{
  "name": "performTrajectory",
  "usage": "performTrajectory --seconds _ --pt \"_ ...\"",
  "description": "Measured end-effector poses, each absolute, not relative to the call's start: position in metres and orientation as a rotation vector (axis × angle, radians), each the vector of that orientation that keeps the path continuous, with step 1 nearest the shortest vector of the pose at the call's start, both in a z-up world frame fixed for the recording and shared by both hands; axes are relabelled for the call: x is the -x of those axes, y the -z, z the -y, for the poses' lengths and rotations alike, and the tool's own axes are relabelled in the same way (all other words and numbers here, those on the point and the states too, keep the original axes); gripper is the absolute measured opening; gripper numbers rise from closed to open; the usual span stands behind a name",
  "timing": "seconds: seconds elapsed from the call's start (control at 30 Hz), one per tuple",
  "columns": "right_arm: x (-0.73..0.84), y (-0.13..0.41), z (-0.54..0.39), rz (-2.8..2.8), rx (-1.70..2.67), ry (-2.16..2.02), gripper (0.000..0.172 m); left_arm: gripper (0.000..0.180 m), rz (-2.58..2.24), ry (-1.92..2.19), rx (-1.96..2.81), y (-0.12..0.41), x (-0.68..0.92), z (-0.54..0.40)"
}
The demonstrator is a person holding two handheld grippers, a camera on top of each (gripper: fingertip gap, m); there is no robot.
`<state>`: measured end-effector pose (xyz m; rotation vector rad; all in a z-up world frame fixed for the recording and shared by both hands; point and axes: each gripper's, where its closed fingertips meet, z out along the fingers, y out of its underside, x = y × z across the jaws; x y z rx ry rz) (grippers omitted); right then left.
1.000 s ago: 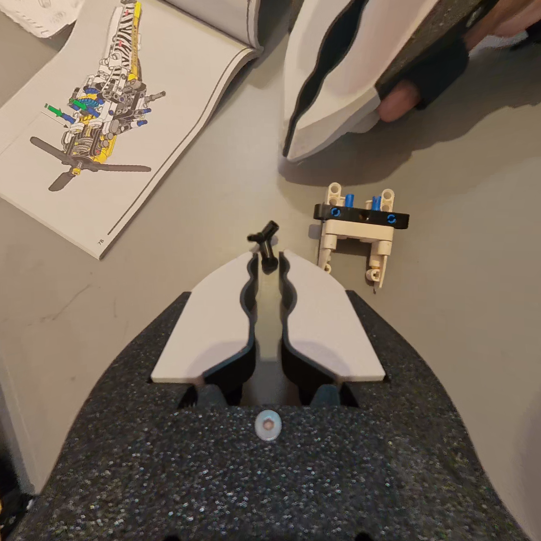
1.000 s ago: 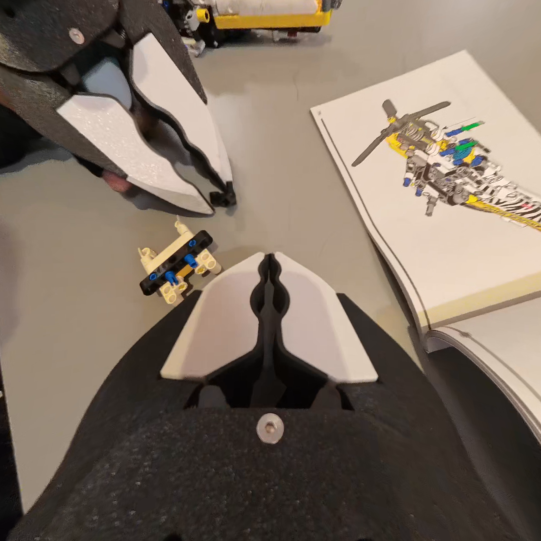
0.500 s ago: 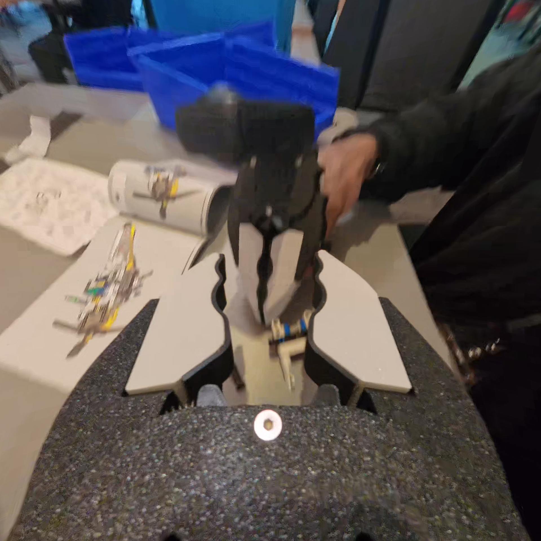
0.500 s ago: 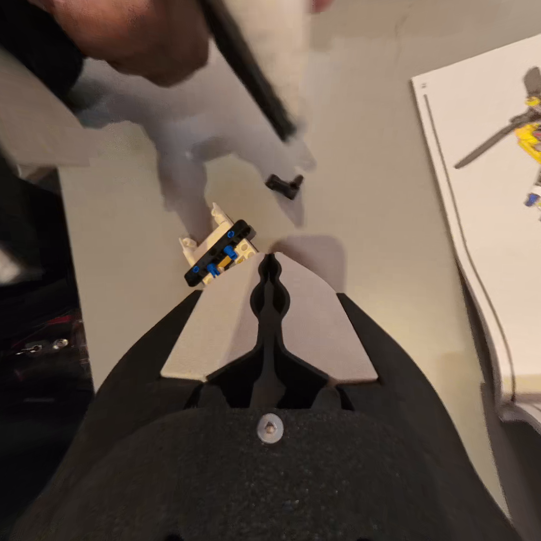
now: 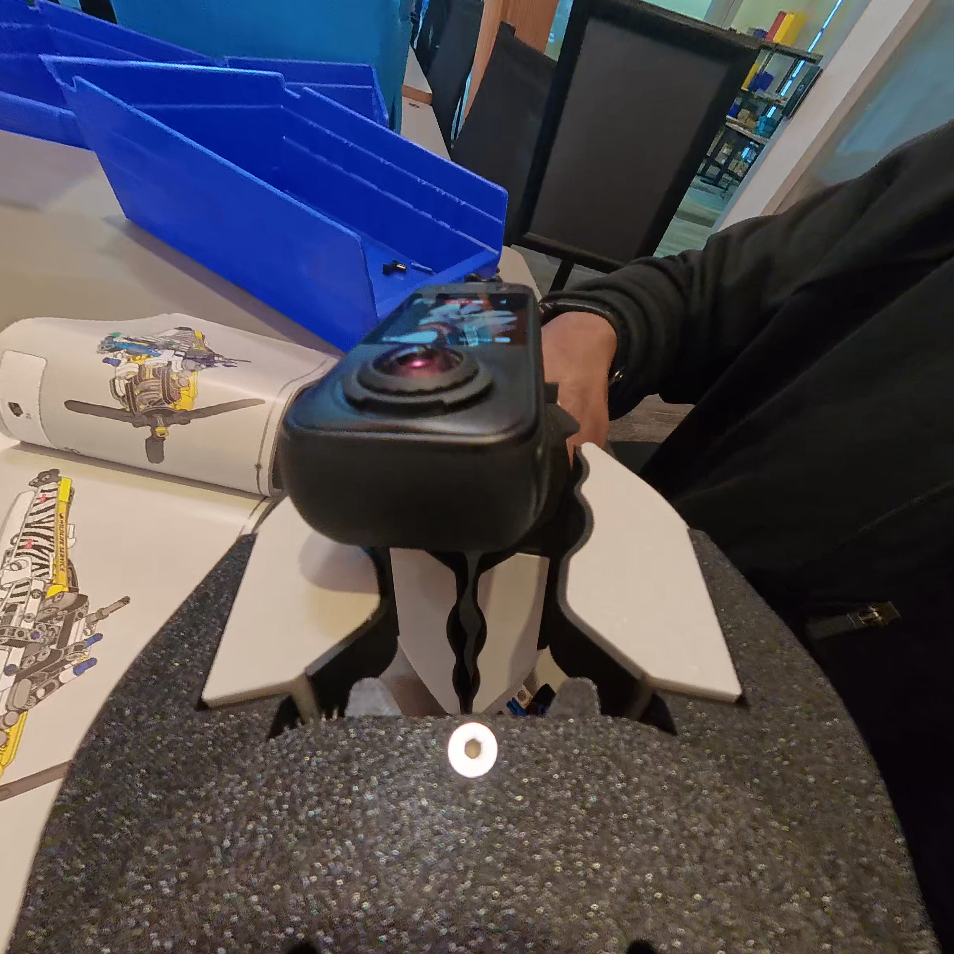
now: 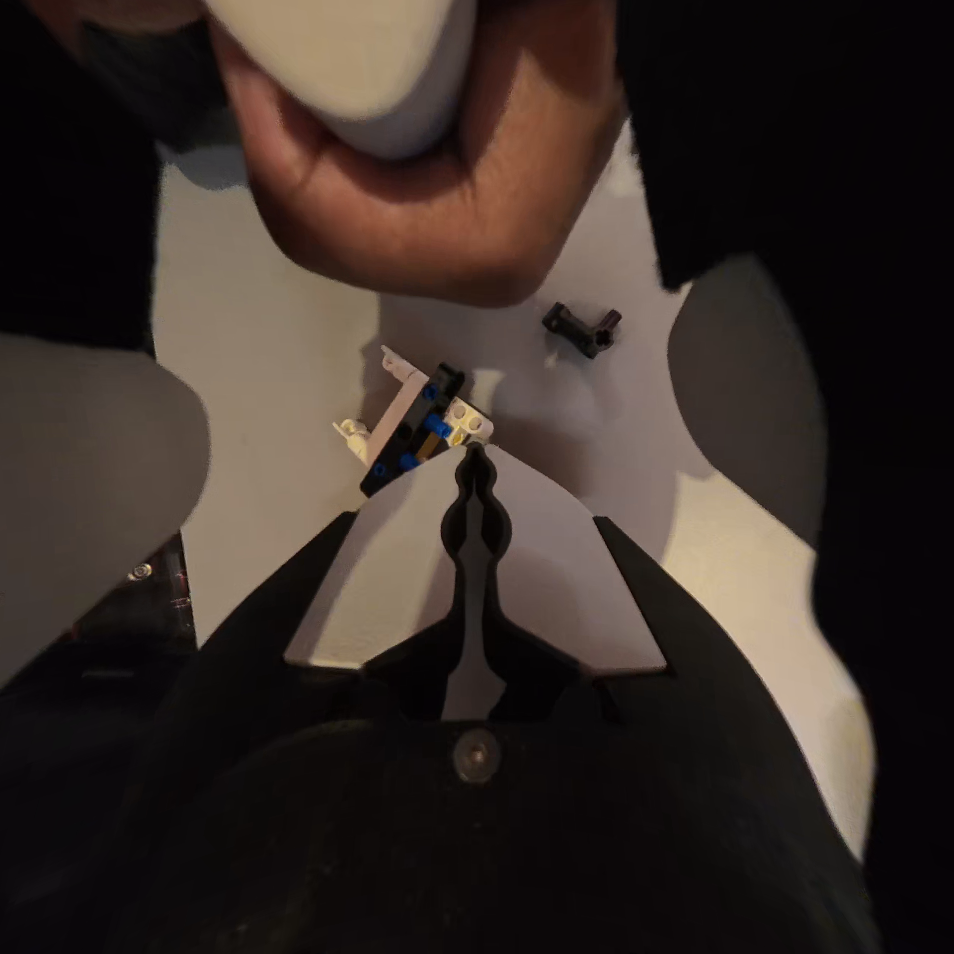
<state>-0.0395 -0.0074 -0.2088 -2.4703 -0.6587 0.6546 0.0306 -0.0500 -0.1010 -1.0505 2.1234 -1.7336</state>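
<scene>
Black connector [image 6: 581, 330] only right view, apparently.

Facing wrist views — shared brick assembly [image 6: 420, 423]

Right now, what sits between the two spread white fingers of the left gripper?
In the left wrist view, the right gripper sits between those fingers, its own jaws shut, with its black camera on top. A bit of the toy brick piece peeks beneath.
</scene>
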Motion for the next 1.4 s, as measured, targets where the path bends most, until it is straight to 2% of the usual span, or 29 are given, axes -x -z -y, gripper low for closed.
performTrajectory --seconds 0.07,0.2,0.47,0.73,0.87,1.03,1.2,1.4 --pt "0.04 0.211 0.009 0.668 2.481 -0.669 0.0 0.074 -2.118 1.755 1.082 0.103 -0.032 0.048" --pt "0.044 0.209 0.009 0.704 2.453 -0.673 0.0 0.087 -2.08 1.766 1.1 0.104 -0.035 0.047" --pt "0.047 0.214 0.01 0.764 2.466 -0.641 0.005 0.088 -2.125 1.769 1.039 0.109 -0.031 0.059" --pt "0.055 0.208 0.009 0.738 2.468 -0.7 0.037 0.083 -2.083 1.833 1.08 0.105 -0.027 0.056" --pt "0.054 0.208 0.01 0.74 2.479 -0.694 0.04 0.087 -2.077 1.841 1.066 0.104 -0.027 0.056" --pt "0.056 0.207 0.013 0.753 2.469 -0.707 0.041 0.083 -2.095 1.814 1.08 0.104 -0.026 0.059" --pt "0.056 0.209 0.018 0.786 2.48 -0.739 0.029 0.082 -2.123 1.781 1.118 0.106 -0.026 0.06" --pt "0.056 0.21 0.018 0.809 2.483 -0.751 0.024 0.082 -2.128 1.762 1.133 0.106 -0.028 0.058"
